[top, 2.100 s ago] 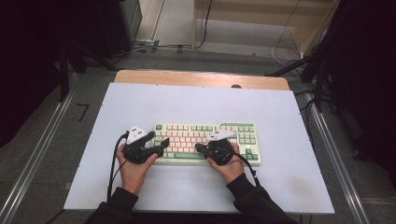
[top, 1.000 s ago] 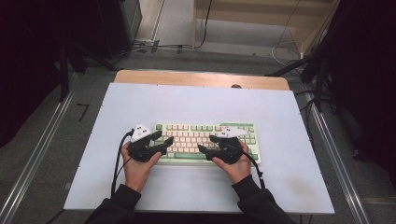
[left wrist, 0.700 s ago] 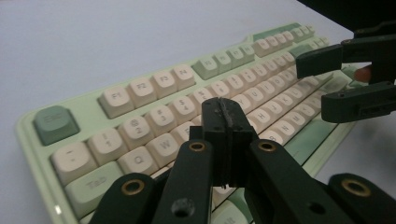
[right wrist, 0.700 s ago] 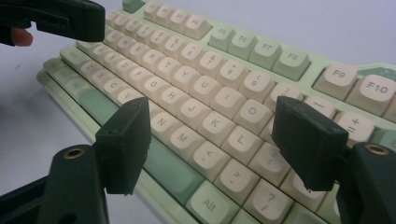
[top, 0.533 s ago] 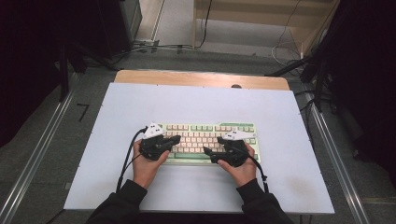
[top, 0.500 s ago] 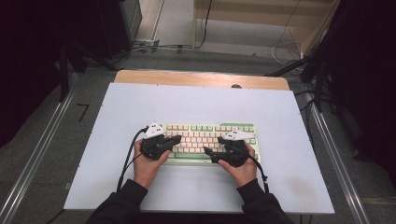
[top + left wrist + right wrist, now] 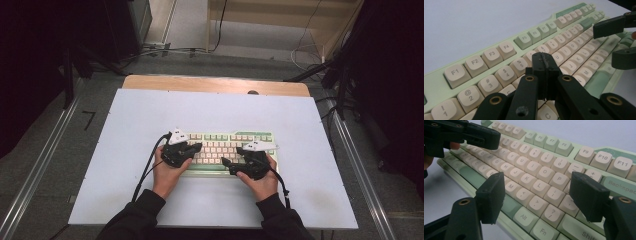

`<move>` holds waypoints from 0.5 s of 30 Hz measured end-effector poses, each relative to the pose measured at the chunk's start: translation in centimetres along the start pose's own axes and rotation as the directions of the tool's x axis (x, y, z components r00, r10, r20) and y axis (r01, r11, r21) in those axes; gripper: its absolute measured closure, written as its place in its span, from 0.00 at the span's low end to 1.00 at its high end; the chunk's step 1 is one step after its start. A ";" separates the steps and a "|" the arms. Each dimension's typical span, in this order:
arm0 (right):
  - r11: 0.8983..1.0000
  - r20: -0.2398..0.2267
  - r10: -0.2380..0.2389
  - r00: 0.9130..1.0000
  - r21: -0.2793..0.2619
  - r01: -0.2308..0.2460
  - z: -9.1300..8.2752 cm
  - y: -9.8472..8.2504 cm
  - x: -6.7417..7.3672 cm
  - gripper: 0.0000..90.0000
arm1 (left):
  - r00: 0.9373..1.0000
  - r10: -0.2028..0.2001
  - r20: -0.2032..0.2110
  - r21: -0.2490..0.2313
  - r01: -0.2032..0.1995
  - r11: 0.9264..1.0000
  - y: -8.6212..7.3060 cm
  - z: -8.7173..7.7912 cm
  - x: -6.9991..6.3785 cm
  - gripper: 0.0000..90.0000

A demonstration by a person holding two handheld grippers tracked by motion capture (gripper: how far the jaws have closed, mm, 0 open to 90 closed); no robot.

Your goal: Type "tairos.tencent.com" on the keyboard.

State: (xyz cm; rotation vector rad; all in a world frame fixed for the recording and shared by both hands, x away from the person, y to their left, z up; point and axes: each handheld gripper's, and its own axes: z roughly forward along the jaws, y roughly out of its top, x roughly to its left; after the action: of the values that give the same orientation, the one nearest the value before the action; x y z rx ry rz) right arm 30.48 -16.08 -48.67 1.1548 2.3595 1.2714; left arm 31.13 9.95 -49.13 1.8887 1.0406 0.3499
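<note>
1. Green-and-cream keyboard (image 7: 225, 152) is seen at desk (image 7: 150, 115) centre, slightly toward 6 o'clock.
2. Left gripper (image 7: 545, 65): fingers pressed together, empty, over the keys.
3. Right gripper (image 7: 541, 195): fingers spread apart above the keys.

Black sleeves (image 7: 135, 215) reach both wrists. Left gripper (image 7: 546, 65): black body, black jaws with brass-ringed pivot holes, ridged pad faces, white-grey three-cornered plate (image 7: 178, 136) on top, black cable (image 7: 147, 167) trailing off beside the keyboard (image 7: 220, 146). Right gripper (image 7: 537, 195): same black build, blocky pads, brass rings, white plate, black cable.
</note>
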 end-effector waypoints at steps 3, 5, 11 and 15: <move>1.000 0.001 0.001 1.000 0.000 -0.001 0.0 0.0 0.0 0.30 | 1.000 -0.002 -0.001 0.011 0.002 1.000 0.0 0.3 0.1 1.00; 1.000 0.002 0.002 1.000 0.000 -0.002 0.0 0.0 0.0 0.30 | 1.000 -0.002 -0.005 0.016 0.002 1.000 -0.1 0.5 0.1 1.00; 1.000 0.000 0.004 1.000 0.005 -0.004 0.0 0.0 0.0 0.31 | 1.000 -0.004 -0.004 0.024 0.004 1.000 0.0 0.8 0.1 1.00; 1.000 -0.002 0.002 1.000 0.002 -0.002 0.0 0.0 0.0 0.31 | 1.000 -0.002 -0.004 0.026 0.002 1.000 0.1 0.9 0.1 1.00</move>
State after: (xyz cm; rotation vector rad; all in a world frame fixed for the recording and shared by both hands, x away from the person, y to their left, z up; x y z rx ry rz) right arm 30.49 -16.08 -48.66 1.1577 2.3618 1.2721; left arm 31.80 9.54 -49.54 1.9110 1.0545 0.3406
